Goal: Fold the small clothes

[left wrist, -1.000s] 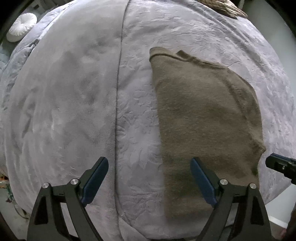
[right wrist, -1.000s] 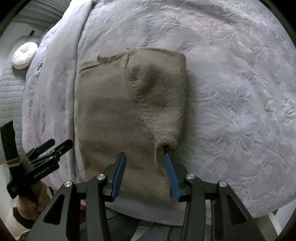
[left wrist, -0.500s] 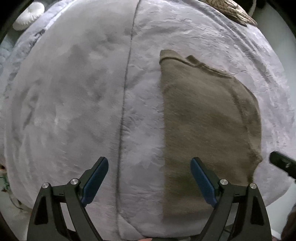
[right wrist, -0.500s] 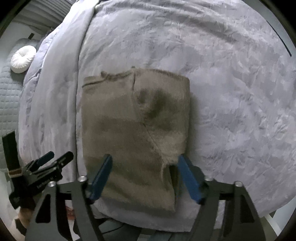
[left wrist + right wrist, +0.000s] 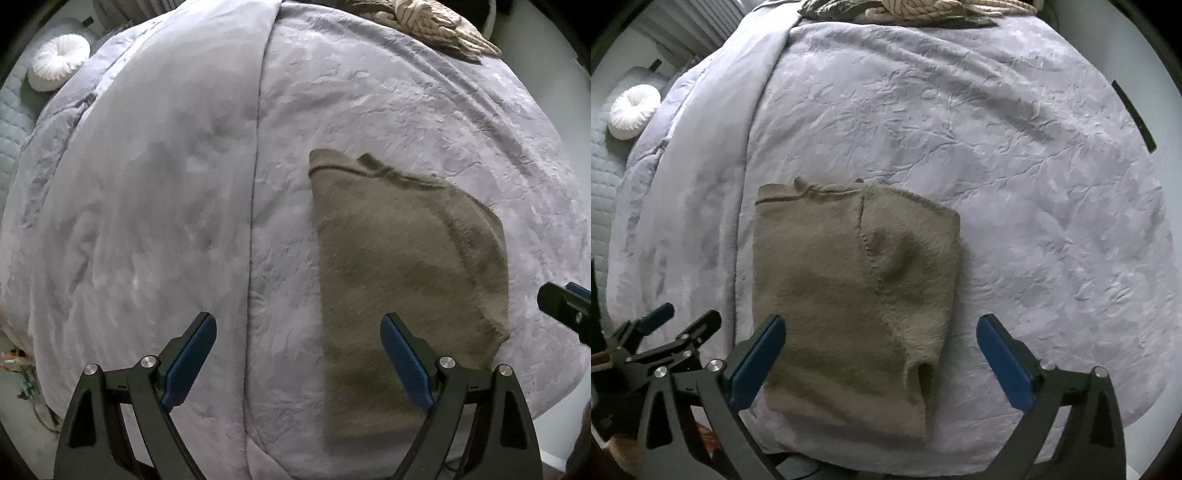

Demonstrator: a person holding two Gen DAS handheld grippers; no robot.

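Observation:
A brown fuzzy knit garment point(image 5: 399, 277) lies flat on the grey bedspread point(image 5: 166, 221), folded lengthwise, neckline at the far end. It also shows in the right wrist view point(image 5: 849, 288), with a sleeve laid over its right half. My left gripper point(image 5: 297, 362) is open and empty, above the garment's near left edge. My right gripper point(image 5: 881, 363) is open wide and empty, above the garment's near end. The left gripper also shows in the right wrist view point(image 5: 679, 325), at the lower left.
A white round cushion point(image 5: 59, 66) lies at the far left by a quilted grey pillow. A pile of striped and dark clothes point(image 5: 923, 9) sits at the bed's far edge. The bed's near edge runs just under both grippers.
My right gripper has opened from nearly shut around the sleeve's end to wide open and has drawn back from the garment. The left gripper has also pulled back and stays open.

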